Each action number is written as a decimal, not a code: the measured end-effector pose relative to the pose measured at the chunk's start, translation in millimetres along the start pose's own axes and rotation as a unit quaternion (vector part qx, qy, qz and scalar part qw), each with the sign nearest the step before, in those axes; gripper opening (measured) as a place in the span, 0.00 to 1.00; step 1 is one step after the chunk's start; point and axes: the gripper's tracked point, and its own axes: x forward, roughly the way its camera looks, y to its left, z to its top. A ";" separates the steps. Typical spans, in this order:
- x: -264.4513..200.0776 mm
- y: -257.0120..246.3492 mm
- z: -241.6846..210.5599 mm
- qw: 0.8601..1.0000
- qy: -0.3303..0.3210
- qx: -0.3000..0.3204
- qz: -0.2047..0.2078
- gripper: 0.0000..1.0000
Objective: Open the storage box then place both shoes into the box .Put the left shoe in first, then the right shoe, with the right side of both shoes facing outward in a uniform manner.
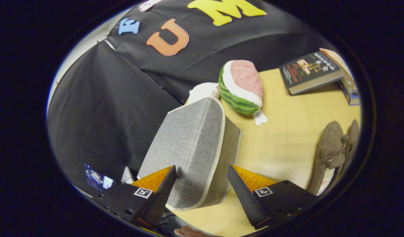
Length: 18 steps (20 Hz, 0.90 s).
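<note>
**Gripper fingers straddle the lid edge of a grey storage box**

Two gripper (202,179) fingers reach forward from the camera, spread apart, with the near corner of a grey fabric storage box (192,151) sitting between them. One finger lies against the box's broad top face; the other stands just off its side wall, so the jaws are open and not clamping anything. The whole scene appears tilted. A pale trim line runs around the lid's edge (218,154), marking where lid meets body.

Beyond the box, on the light wooden table (287,138), lies a plush watermelon slice (242,86) with a white soft toy (203,91) touching it. Farther off sit stacked books (312,72). A pair of brown shoes (333,154) lies side by side, well apart from the box, off to the side of the fingers.

The box looks unopened, so lifting the lid seems to be the step in hand. To do it well, the fingers should probably close on the lid's rim alone, not on the wall beneath, and lift evenly so the light box does not slide or tip.
</note>
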 end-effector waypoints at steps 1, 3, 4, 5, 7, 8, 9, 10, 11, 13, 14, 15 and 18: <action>2.5 -1.7 0.0 1.000 0.009 0.016 0.012 0.96; 7.3 -3.9 -1.0 0.998 0.026 0.047 0.043 0.98; 11.3 -2.2 -2.3 0.995 0.038 0.070 0.060 0.99; 13.6 -1.3 -4.2 0.992 0.047 0.089 0.074 0.99; 14.9 -0.7 -8.0 0.987 0.056 0.121 0.094 0.99; 18.6 0.1 -8.0 0.984 0.057 0.134 0.098 0.99; 19.0 0.1 -8.3 0.984 0.058 0.138 0.096 0.99; 18.2 2.4 -7.2 0.984 0.055 0.138 0.095 0.99; 18.1 8.2 -6.4 0.984 0.054 0.137 0.101 0.99; 18.5 12.6 -5.5 0.987 0.058 0.129 0.080 0.77; 15.9 11.2 -5.3 0.988 0.060 0.121 0.072 0.75; 15.0 11.9 -3.3 0.989 0.059 0.118 0.070 0.74; 7.8 8.4 -2.8 0.991 0.057 0.109 0.055 0.69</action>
